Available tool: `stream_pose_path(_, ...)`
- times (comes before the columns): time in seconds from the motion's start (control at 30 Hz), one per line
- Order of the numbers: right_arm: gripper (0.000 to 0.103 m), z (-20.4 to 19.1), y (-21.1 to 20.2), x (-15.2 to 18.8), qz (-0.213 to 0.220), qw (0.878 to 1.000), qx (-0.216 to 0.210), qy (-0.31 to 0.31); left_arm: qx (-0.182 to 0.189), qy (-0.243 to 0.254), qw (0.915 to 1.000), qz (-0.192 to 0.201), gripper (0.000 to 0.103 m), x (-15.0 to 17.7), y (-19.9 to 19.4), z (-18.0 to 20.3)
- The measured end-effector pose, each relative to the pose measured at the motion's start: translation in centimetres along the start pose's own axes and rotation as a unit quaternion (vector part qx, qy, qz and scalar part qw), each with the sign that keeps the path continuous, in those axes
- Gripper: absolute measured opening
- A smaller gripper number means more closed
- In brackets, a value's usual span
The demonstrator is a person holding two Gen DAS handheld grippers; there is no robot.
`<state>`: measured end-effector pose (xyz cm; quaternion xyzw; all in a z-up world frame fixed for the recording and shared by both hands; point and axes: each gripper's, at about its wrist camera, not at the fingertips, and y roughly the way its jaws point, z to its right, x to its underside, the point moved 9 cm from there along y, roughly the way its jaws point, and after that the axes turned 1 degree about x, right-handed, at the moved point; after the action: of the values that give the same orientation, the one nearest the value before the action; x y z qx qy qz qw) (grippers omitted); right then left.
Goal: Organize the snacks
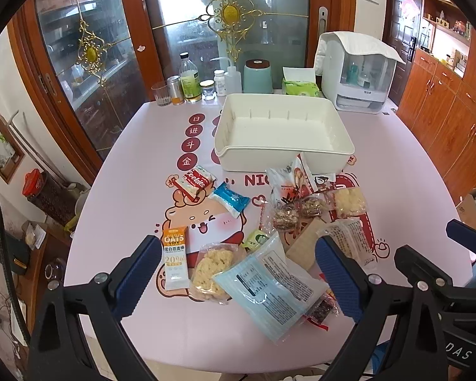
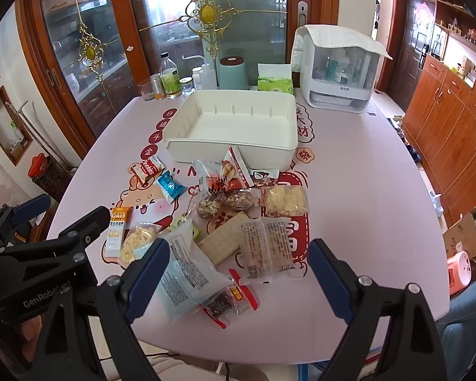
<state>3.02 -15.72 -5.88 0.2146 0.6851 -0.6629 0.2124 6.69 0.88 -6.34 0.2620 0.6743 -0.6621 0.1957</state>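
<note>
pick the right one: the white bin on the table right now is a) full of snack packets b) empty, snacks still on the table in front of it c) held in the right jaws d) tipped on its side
b: the white bin stands upright with a bare floor, while packets such as the oats bar and the cookies packet lie on the table in front of it, and both grippers are open, holding nothing.

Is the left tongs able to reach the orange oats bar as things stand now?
Probably yes. The left tongs are open and hold nothing, and the oats bar lies flat at the pile's left edge, with nothing on top and bare table beside it.
</note>
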Motion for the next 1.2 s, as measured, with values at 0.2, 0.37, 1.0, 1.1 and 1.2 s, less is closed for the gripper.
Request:
stream_pose_path(0.2, 0.090, -0.3, 0.0, -0.2, 0.002, 1.000, 0.003, -0.005, -0.008, 0.003, 1.0000, 0.000, 0.096, -0.2, 0.0, -0.4)
stream_pose_path(0.37, 0.090, -0.5, 0.0, -0.4, 0.002, 1.000, 0.004, -0.010, -0.006, 0.003, 0.9999, -0.008, 0.096, 0.0, 0.4, -0.6)
stream_pose_path(1.0, 0.090, -1.1, 0.1, -0.4, 0.000, 1.000, 0.003, -0.015, -0.017, 0.014, 0.9996, -0.015, 0.096, 0.0, 0.8, -1.2)
stream_pose_path(1.1, 0.090, -1.4, 0.3, -0.5, -0.002, 1.000, 0.001, -0.016, -0.017, 0.014, 0.9996, -0.015, 0.096, 0.0, 0.8, -1.2)
stream_pose_path(1.2, 0.090, -1.5, 0.5, -0.6, -0.002, 1.000, -0.001, -0.018, -0.015, 0.013, 0.9996, -0.018, 0.096, 0.1, 0.9, -1.2)
